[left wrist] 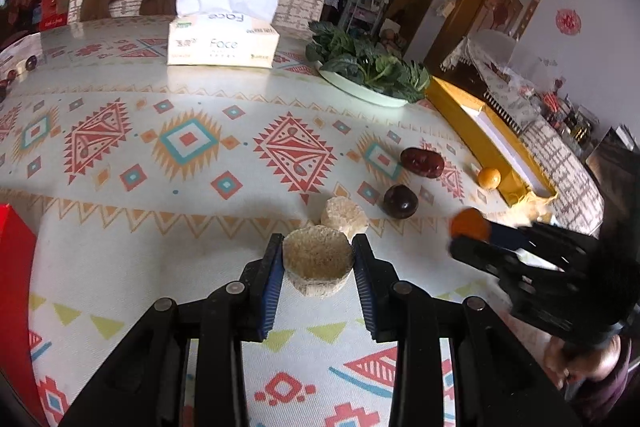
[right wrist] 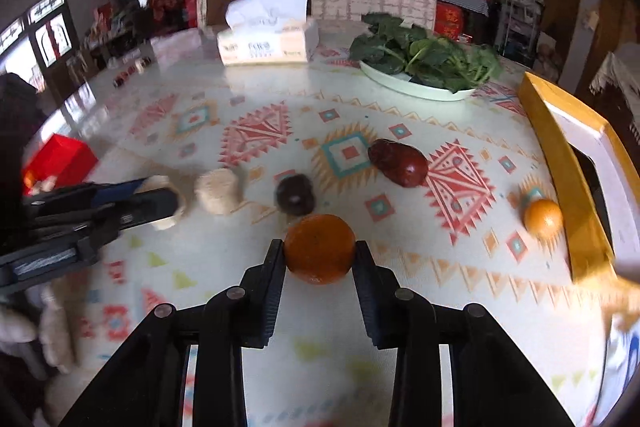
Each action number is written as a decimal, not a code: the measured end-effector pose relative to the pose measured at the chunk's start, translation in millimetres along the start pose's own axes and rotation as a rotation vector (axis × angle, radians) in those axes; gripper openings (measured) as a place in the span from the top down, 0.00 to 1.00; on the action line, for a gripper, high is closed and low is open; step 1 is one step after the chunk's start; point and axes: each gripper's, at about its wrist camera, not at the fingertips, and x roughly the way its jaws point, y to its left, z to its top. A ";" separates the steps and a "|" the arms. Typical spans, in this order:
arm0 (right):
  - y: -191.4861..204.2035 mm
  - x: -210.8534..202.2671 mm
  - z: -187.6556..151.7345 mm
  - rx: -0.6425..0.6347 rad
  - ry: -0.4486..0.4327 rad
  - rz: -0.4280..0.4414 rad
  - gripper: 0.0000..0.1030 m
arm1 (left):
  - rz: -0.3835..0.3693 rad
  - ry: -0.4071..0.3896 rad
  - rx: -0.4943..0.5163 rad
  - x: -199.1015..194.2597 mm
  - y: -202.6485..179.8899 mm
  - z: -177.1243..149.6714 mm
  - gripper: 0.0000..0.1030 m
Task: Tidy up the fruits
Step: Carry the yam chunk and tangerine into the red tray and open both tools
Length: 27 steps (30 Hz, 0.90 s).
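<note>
1. Patterned counter seen in a cluttered living rm; tissue box, plate of greens at the far side, yellow box along the right edge.
2. Left gripper: jaws clamped on a tan puffed cake, held centred between the pads.
3. Right gripper: jaws clamped on a mandarin; no long axis, it's round.
4. Yellow box lies right of the mandarin, so the right hand is judged nearer to it.
5. Count: 2 tan cakes (2nd cake on counter), 1 small orange fruit touching or just beside the box, 1 red date, 1 dark round fruit.
</note>
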 end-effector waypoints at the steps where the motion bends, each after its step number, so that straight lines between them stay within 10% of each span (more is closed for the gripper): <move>1: 2.4 -10.3 -2.5 0.004 -0.013 -0.002 0.64 | -0.009 -0.004 -0.011 -4.6 0.8 -1.1 0.68; 8: 42.8 -60.2 2.2 -0.027 -0.072 0.056 0.64 | 0.016 -0.090 -0.059 -83.9 19.5 -21.6 0.68; 16: 162.2 -56.3 18.7 -0.157 -0.064 0.312 0.64 | 0.300 -0.161 -0.111 -176.2 99.5 -26.2 0.68; 27: 293.7 -22.4 -2.4 -0.334 0.033 0.485 0.64 | 0.509 -0.050 -0.285 -177.4 229.9 -13.2 0.68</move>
